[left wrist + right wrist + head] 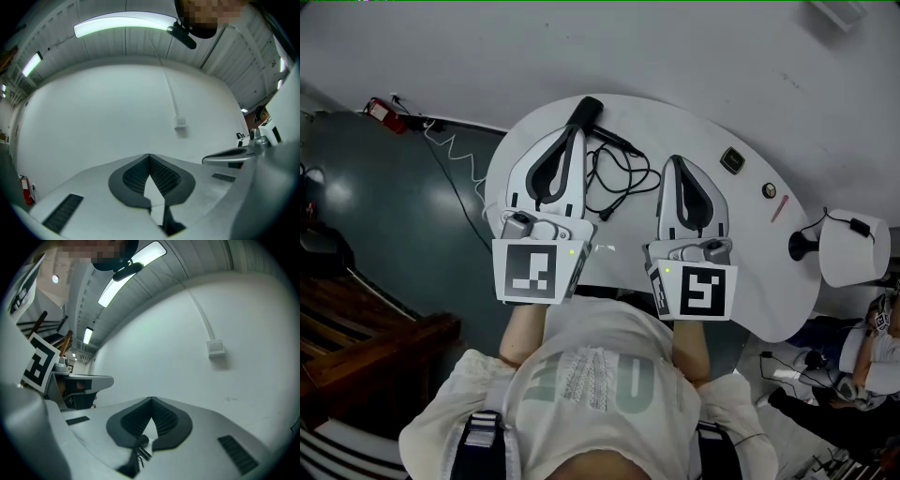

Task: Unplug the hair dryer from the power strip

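Hair dryer [589, 109] just beyond left tool [573, 134], right tool [675, 161] beside cord [614, 178], both closed, empty.

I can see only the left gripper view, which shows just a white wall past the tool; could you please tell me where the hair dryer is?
Observer: The hair dryer lies at the far side of the white table, ahead of the left tool.
Operator: Thanks; where is its cord?
Observer: The black cord lies in loose loops between the two tools.
Operator: And the right tool?
Observer: The right tool is shut, holding nothing.
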Action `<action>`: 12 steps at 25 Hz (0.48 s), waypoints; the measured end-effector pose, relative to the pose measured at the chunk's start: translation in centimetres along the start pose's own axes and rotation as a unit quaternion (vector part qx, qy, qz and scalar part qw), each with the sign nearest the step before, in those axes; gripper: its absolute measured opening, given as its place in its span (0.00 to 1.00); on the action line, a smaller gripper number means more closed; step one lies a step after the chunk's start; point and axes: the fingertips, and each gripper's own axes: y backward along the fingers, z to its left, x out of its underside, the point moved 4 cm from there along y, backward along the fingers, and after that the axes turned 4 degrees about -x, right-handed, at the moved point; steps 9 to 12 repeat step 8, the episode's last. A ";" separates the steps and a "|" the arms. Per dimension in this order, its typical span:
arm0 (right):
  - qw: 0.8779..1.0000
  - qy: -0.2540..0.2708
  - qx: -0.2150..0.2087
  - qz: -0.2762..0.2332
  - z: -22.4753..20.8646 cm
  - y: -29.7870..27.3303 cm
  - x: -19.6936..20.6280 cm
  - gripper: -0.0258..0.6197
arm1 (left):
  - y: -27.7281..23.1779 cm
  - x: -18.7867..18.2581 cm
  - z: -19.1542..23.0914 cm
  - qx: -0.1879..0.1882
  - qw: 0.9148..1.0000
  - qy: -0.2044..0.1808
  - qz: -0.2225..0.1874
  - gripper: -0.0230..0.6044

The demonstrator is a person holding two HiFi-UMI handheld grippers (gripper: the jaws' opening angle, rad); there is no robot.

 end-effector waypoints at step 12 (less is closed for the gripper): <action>1.000 0.005 0.000 0.004 0.0 -0.2 0.0 0.04 | -0.1 0.1 0.3 0.001 1.000 -0.001 0.002 0.04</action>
